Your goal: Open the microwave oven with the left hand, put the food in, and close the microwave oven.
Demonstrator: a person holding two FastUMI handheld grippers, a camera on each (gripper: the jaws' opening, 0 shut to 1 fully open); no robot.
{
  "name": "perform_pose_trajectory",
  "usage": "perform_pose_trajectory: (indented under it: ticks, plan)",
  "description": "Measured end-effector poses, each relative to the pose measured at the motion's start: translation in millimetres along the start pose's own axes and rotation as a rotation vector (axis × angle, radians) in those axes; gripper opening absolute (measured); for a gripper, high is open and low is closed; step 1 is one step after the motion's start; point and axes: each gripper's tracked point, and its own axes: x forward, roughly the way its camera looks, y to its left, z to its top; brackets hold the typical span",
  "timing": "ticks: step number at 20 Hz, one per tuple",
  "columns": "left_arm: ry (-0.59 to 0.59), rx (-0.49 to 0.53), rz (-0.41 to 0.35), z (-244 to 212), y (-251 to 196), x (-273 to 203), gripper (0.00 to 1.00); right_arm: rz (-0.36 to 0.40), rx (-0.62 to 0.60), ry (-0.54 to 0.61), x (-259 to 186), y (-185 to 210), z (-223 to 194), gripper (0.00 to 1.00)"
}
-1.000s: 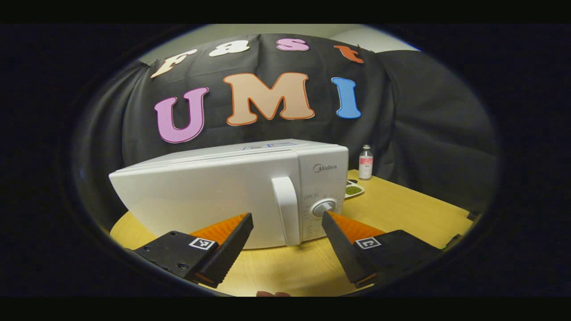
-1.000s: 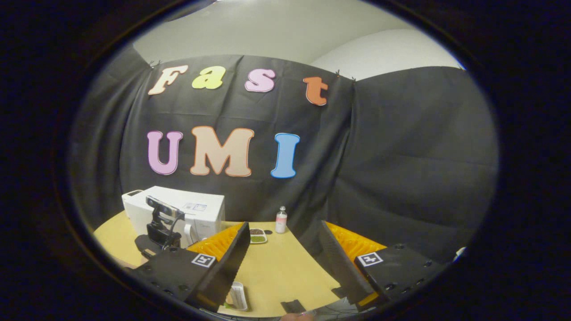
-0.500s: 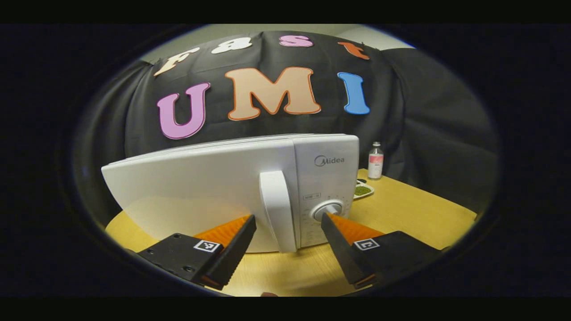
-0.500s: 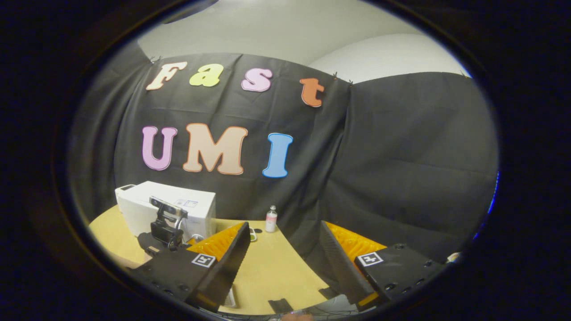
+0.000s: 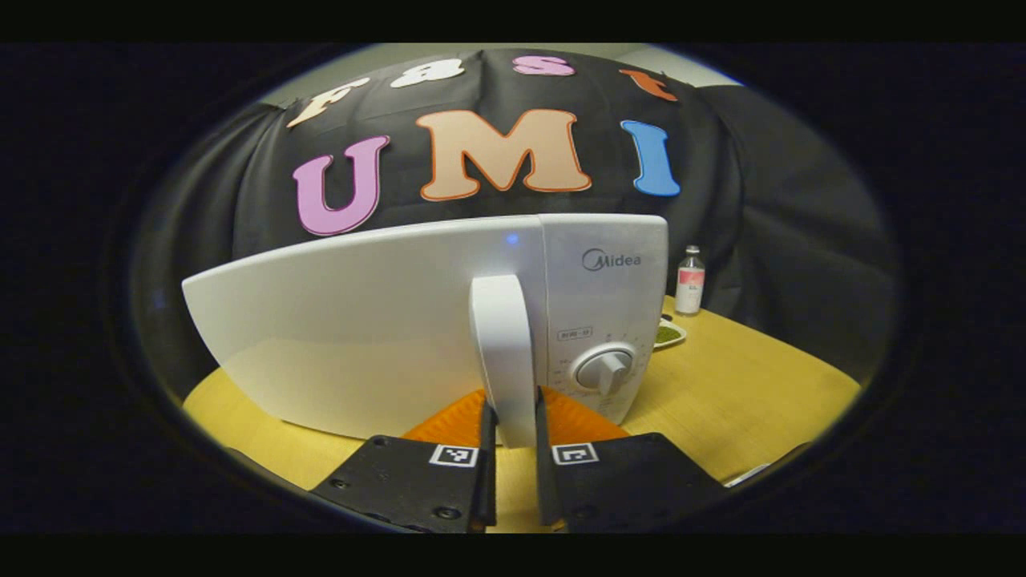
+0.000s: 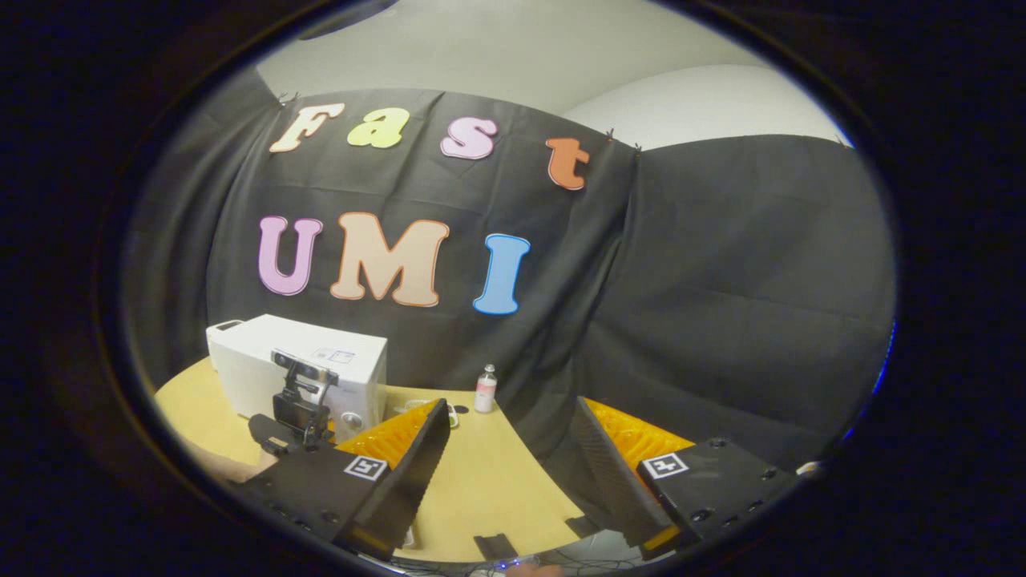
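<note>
The left gripper (image 5: 511,425) has its fingers clamped on the handle (image 5: 503,353) of the shut microwave (image 5: 385,320) on the table (image 5: 737,385). A dish (image 5: 667,334) beside it holds green food. The right gripper (image 6: 505,449) is wide open, empty.

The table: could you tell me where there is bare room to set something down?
Table lies bare right of the microwave, in front of the bottle and the dish. It is crowded at the handle, where the left gripper is clamped.

Small bottle (image 5: 689,280) upright on wooden table (image 5: 745,385), near cloth wall.
</note>
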Motion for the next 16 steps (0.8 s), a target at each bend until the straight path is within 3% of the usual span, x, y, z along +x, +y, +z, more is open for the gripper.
perform_pose_trajectory:
  ticks: [1,3,11,16]
  plan:
    - [0.009,-0.006,-0.007,-3,-1,2,0.09,0.001,-0.002,0.0,-1,0,0,0.96]
    - [0.022,-0.017,-0.023,-4,-2,2,0.01,0.002,0.0,-0.005,-2,1,1,0.96]
    - [0.096,-0.022,-0.087,-10,-3,-10,0.0,0.046,0.02,-0.027,-8,16,6,0.97]
    - [0.038,0.031,-0.117,-25,7,-75,0.0,0.074,0.051,-0.039,-9,27,8,0.96]
